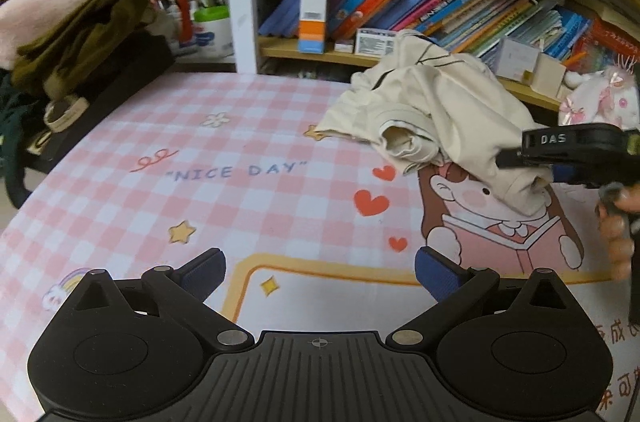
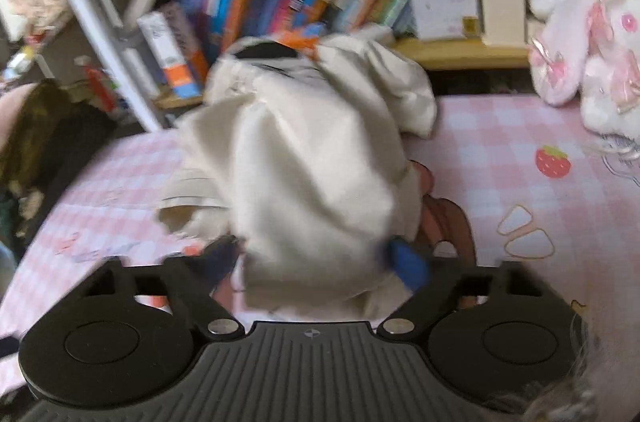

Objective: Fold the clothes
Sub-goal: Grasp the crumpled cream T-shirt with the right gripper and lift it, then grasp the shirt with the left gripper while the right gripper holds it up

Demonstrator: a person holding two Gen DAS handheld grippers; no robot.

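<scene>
- Nearest in the left wrist view, the left gripper [image 1: 318, 276] hangs released above the counter [image 1: 200, 190], its 2 blue pads [image 1: 202, 272] wide apart with nothing between them.
- The counter wears a pink checked cover printed with hearts, stars, the words "NICE DAY" and a cartoon child reading.
- To the right, the right gripper [image 1: 532, 162] reaches in from the side; part of a hand [image 1: 618, 226] shows beneath it at the frame edge.
- In the right wrist view, the right gripper [image 2: 316, 258] has a bunch of the cream garment [image 2: 312, 158] between its blue pads [image 2: 408, 264], which sit against the cloth on both sides. It appears to be grasping the fabric, though blur hides the exact contact.
- The cream garment [image 1: 432, 110] lies crumpled in a heap on the counter's far right, over the cartoon's head, with 1 sleeve opening facing left.
- Judged from this, folding has barely begun: the garment is neither spread flat nor creased, so laying out and every fold remain.
- Farthest back stands a bookshelf [image 1: 400, 54] of coloured books; an olive garment [image 1: 88, 30] is piled at the far left.
</scene>
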